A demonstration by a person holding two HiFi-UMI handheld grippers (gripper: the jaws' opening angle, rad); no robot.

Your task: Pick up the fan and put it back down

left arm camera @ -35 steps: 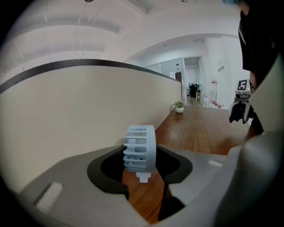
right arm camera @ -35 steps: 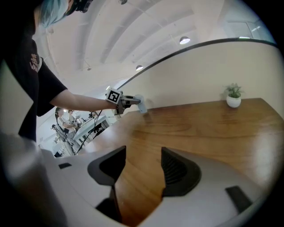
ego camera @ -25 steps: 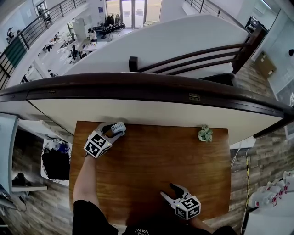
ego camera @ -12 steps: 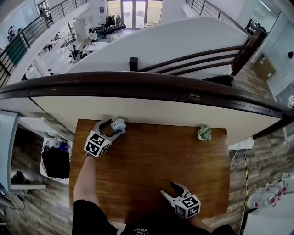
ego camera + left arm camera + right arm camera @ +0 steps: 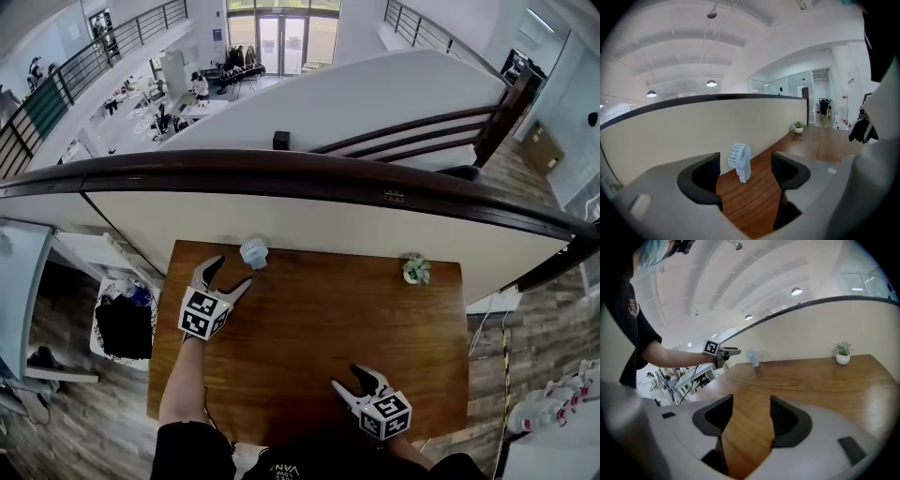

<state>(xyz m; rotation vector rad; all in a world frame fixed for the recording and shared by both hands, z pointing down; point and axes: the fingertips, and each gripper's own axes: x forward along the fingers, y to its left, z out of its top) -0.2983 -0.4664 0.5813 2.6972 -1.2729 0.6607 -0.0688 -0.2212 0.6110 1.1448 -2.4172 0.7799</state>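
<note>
A small white fan [image 5: 253, 252] stands upright on the wooden table [image 5: 319, 337] near its far left corner, against the cream wall. In the left gripper view the fan [image 5: 739, 161] stands a short way beyond the jaws, free of them. My left gripper [image 5: 225, 275] is just short of the fan, its jaws opening, nothing between its pads. My right gripper [image 5: 360, 382] hovers open and empty near the table's front edge; from it the fan [image 5: 752, 356] shows far off.
A small potted plant [image 5: 415, 270] sits at the table's far right corner. A cream wall topped by a dark curved rail [image 5: 309, 173] runs along the table's far edge. A black bin [image 5: 124, 328] stands on the floor left of the table.
My left gripper has let go of the fan and drawn back from it, jaws spreading. The fan stays standing at the far left. The right gripper has barely shifted.
</note>
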